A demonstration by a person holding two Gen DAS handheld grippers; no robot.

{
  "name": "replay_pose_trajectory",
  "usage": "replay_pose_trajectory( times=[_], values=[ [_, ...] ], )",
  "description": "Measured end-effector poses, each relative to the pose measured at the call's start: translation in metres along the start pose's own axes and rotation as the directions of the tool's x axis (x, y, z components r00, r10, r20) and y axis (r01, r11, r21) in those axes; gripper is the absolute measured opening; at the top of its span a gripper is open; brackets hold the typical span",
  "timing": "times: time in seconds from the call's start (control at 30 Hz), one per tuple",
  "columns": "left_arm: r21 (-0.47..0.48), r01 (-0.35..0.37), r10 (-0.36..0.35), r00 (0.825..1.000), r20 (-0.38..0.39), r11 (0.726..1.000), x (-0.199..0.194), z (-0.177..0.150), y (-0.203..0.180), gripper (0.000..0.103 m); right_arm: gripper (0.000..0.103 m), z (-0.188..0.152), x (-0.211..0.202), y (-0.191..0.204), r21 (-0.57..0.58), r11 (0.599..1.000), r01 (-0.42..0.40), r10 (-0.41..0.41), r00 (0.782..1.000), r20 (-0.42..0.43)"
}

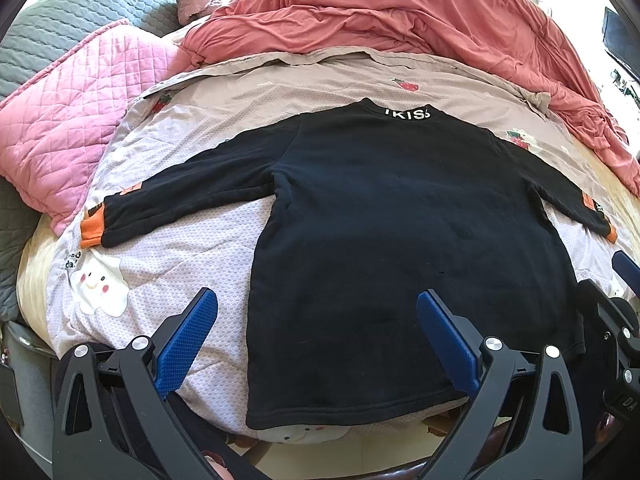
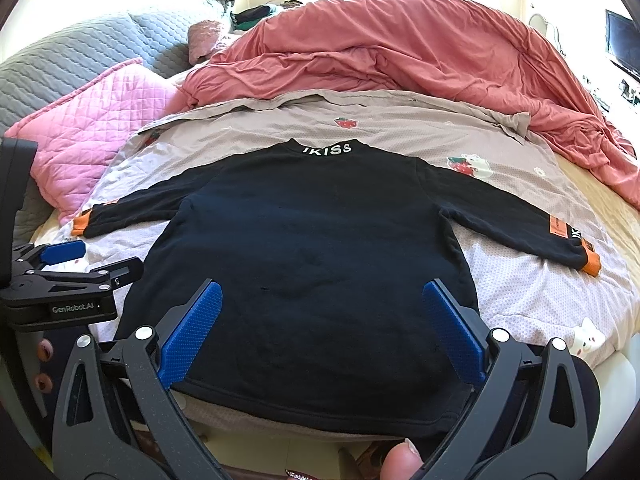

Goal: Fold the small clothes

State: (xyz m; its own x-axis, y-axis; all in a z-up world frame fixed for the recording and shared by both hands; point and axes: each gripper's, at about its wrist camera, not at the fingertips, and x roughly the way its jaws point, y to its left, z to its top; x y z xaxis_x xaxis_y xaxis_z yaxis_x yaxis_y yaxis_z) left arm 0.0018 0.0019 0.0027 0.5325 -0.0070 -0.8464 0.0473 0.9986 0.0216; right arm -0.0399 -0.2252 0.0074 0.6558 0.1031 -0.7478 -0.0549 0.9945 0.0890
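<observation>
The black sweatshirt (image 2: pixel 312 248) is lying flat at bed centre, collar toward twelve o'clock. Both the left gripper (image 1: pixel 316 336) and right gripper (image 2: pixel 322 328) are hovering released over the hem at six; I'd pinch both hem corners evenly. The red duvet (image 2: pixel 400 48) is crowding twelve, the pink quilt (image 1: pixel 76 120) ten.

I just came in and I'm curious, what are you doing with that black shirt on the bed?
A person is about to fold the black sweatshirt, which lies flat on the bed sheet with both sleeves spread out. The left gripper and the right gripper hover over its bottom hem, jaws wide open. Nothing is folded yet.
</observation>
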Motion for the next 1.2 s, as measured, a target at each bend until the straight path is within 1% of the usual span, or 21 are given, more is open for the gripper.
replay_pose_trajectory(
  times=[0.07, 0.1, 0.3, 0.4, 0.53, 0.57, 0.67, 0.77, 0.8, 0.83, 0.93, 1.0, 1.07, 1.13, 1.2],
  values=[
    [0.005, -0.001, 0.001, 1.0, 0.0, 1.0, 0.001, 0.0, -0.003, 0.099, 0.095, -0.002, 0.001, -0.001, 0.001, 1.0, 0.004, -0.004, 1.0, -0.006],
    [0.012, -0.015, 0.015, 1.0, 0.008, 1.0, 0.005, 0.0, -0.009, 0.099, 0.095, -0.002, 0.002, -0.002, 0.003, 1.0, 0.006, -0.006, 1.0, -0.009],
    [0.022, -0.019, 0.019, 1.0, -0.001, 1.0, 0.012, 0.002, -0.015, 0.099, 0.095, 0.003, 0.005, -0.008, 0.022, 1.0, 0.014, -0.014, 1.0, -0.011],
    [0.034, -0.031, 0.031, 1.0, -0.006, 0.999, 0.017, 0.007, -0.018, 0.099, 0.095, 0.011, 0.003, -0.025, 0.06, 0.997, 0.048, -0.049, 0.999, 0.005],
    [0.055, -0.056, 0.057, 0.998, -0.017, 0.997, 0.023, 0.015, -0.022, 0.099, 0.095, 0.025, 0.0, -0.061, 0.145, 0.984, 0.101, -0.105, 0.994, 0.022],
    [0.046, -0.04, 0.041, 0.999, -0.018, 0.998, 0.024, 0.016, -0.022, 0.099, 0.095, 0.029, -0.002, -0.07, 0.16, 0.98, 0.118, -0.124, 0.992, 0.029],
    [0.05, -0.036, 0.038, 0.999, -0.035, 0.998, 0.03, 0.022, -0.026, 0.099, 0.095, 0.039, -0.002, -0.094, 0.195, 0.97, 0.148, -0.158, 0.987, 0.035],
    [0.055, -0.032, 0.033, 0.999, -0.027, 0.998, 0.033, 0.03, -0.031, 0.099, 0.095, 0.046, -0.001, -0.115, 0.221, 0.957, 0.186, -0.199, 0.979, 0.039],
    [0.058, -0.027, 0.029, 0.999, -0.024, 0.998, 0.034, 0.033, -0.034, 0.099, 0.095, 0.048, 0.0, -0.12, 0.219, 0.955, 0.2, -0.214, 0.976, 0.042],
    [0.058, -0.022, 0.025, 0.999, -0.048, 0.998, 0.036, 0.034, -0.035, 0.099, 0.095, 0.051, 0.001, -0.125, 0.217, 0.951, 0.219, -0.234, 0.971, 0.045],
    [0.057, -0.02, 0.023, 0.999, -0.038, 0.998, 0.04, 0.043, -0.039, 0.099, 0.095, 0.058, 0.003, -0.138, 0.227, 0.944, 0.241, -0.26, 0.964, 0.053],
    [0.052, -0.016, 0.019, 0.999, -0.042, 0.999, 0.044, 0.051, -0.042, 0.099, 0.095, 0.063, 0.005, -0.145, 0.23, 0.94, 0.25, -0.27, 0.961, 0.059],
    [0.051, -0.019, 0.021, 1.0, -0.024, 0.998, 0.047, 0.058, -0.044, 0.099, 0.095, 0.067, 0.009, -0.149, 0.235, 0.937, 0.259, -0.281, 0.958, 0.063],
    [0.044, -0.017, 0.018, 0.999, -0.032, 0.999, 0.053, 0.066, -0.047, 0.099, 0.095, 0.074, 0.015, -0.154, 0.246, 0.932, 0.267, -0.289, 0.955, 0.06],
    [0.037, -0.015, 0.016, 1.0, -0.025, 0.999, 0.058, 0.073, -0.05, 0.099, 0.095, 0.08, 0.021, -0.158, 0.258, 0.93, 0.264, -0.288, 0.956, 0.06]
  ],
)
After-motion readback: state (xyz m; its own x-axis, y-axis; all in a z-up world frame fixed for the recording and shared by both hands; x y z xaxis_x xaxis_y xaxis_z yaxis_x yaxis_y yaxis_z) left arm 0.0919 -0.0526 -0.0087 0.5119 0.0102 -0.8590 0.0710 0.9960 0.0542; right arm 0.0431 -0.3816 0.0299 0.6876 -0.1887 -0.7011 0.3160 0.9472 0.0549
